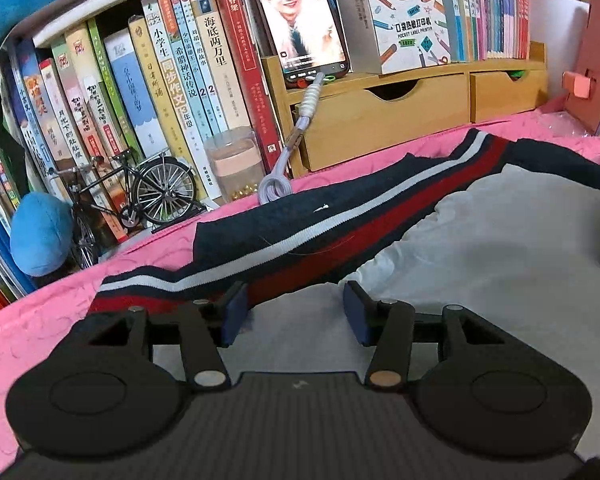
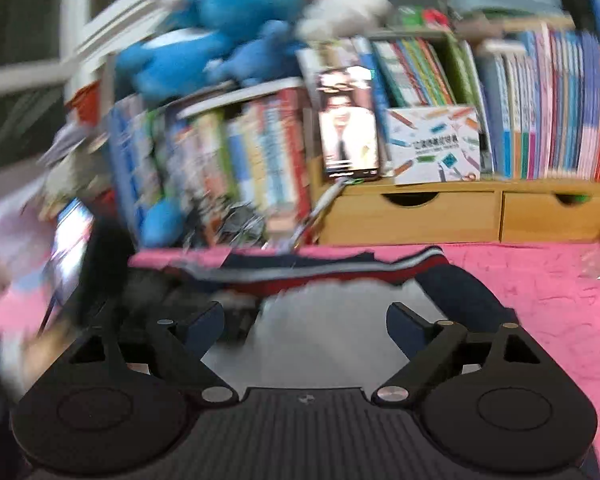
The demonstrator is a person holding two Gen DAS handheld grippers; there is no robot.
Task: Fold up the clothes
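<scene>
A garment lies on the pink cloth: a white body [image 1: 500, 248] with a navy, white and red striped band [image 1: 300, 236] along its far side. My left gripper [image 1: 296, 312] hovers open just over the near edge of the white part, nothing between its blue pads. In the blurred right wrist view the same garment [image 2: 332, 320] spreads ahead, its striped band [image 2: 340, 270] at the far edge. My right gripper [image 2: 304, 328] is open wide above the white fabric, holding nothing.
The pink quilted cover [image 1: 40, 332] fills the surface. Behind it stand rows of books [image 1: 172, 92], a model bicycle [image 1: 140, 196], a jar [image 1: 236, 168], a wooden drawer unit [image 1: 380, 120] with a phone [image 1: 300, 20] and a printer box [image 1: 404, 28], and blue plush toys [image 2: 204, 52].
</scene>
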